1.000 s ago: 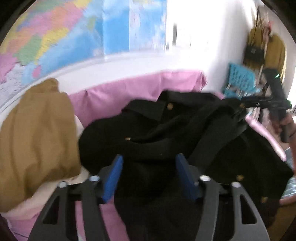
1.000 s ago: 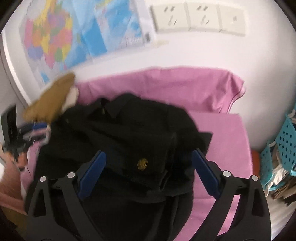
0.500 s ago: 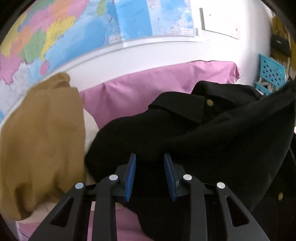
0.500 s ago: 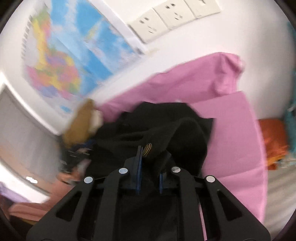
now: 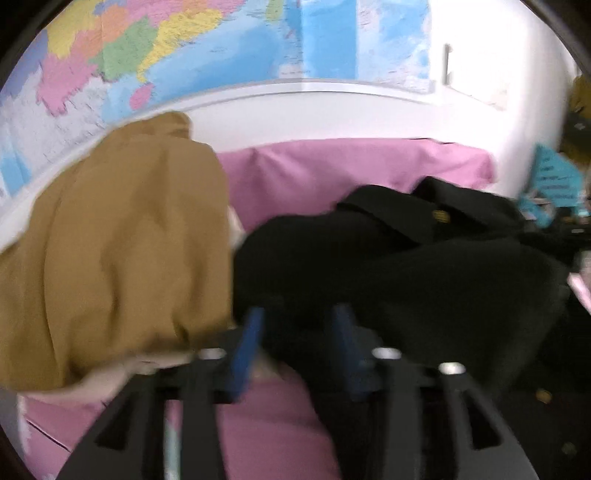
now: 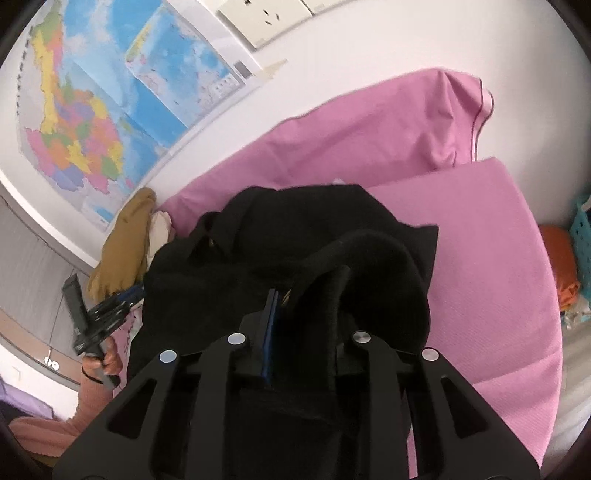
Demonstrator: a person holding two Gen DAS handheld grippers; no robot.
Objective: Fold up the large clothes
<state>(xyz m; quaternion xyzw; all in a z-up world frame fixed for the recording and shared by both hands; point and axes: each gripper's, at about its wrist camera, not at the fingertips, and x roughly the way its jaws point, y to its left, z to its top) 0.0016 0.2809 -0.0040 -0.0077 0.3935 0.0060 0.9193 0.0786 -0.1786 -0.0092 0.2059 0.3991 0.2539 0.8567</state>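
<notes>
While the black coat lies heaped on the pink bedcover, beside the mustard garment, I worry it slumps unevenly. My right gripper is pinched on a thick fold near a brass button; that bulk may slide out. My left gripper, jaws just parted, straddles the hem without clamping, so that side could drop.

White wall, colourful map, wall sockets, pink-covered bed, blue basket
</notes>
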